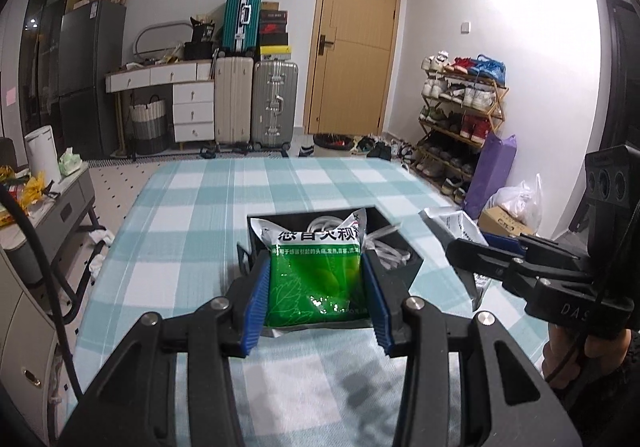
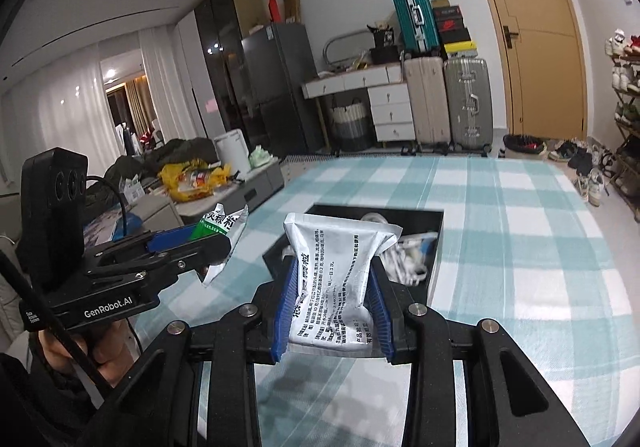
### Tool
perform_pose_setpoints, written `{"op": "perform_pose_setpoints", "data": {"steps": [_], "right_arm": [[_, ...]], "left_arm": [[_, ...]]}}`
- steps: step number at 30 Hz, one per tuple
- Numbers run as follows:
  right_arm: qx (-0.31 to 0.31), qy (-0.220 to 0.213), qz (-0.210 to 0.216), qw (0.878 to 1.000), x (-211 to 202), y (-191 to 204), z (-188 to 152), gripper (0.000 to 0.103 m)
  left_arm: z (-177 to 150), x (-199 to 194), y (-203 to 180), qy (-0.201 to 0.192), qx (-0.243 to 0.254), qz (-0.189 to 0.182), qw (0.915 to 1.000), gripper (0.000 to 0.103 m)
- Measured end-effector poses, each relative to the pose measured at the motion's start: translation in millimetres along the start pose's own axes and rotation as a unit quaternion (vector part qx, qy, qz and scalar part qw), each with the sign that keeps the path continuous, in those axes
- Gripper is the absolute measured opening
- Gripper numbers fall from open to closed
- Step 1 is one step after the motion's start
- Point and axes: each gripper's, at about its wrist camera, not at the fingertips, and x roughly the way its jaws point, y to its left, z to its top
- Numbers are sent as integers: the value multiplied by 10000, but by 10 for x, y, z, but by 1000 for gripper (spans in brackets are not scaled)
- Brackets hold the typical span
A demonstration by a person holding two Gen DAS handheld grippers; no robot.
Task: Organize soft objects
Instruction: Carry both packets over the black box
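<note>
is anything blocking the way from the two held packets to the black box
Nothing visible does. The green packet in the left gripper and the silver packet in the right gripper hang just short of the open-topped black box, which already holds white items.

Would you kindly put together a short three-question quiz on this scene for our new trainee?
1. True or false: the left gripper is shut on a green sachet.
2. Which face of the sachet in the right gripper shows in the right wrist view? A) green front B) silver back printed with text
3. Fill in: the black box on the checked cloth already holds white ____.

Key: 1 true. 2 B. 3 cords, or what looks like coiled cable.
</note>
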Motion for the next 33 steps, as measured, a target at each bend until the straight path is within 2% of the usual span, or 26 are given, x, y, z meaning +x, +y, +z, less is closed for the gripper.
{"op": "perform_pose_setpoints", "data": {"steps": [12,20,33], "right_arm": [[125,-276,-171,9994,65,-66,256,34],[222,-58,-307,9993,380,-194,331,34],[234,219,-533,9981,937,-372,382,34]], "left_arm": [[243,172,-17,-156,31,-31,9999,43],[349,520,21,-11,-30,-58,10000,43],[249,1036,55,367,-43,13,9993,43]]}}
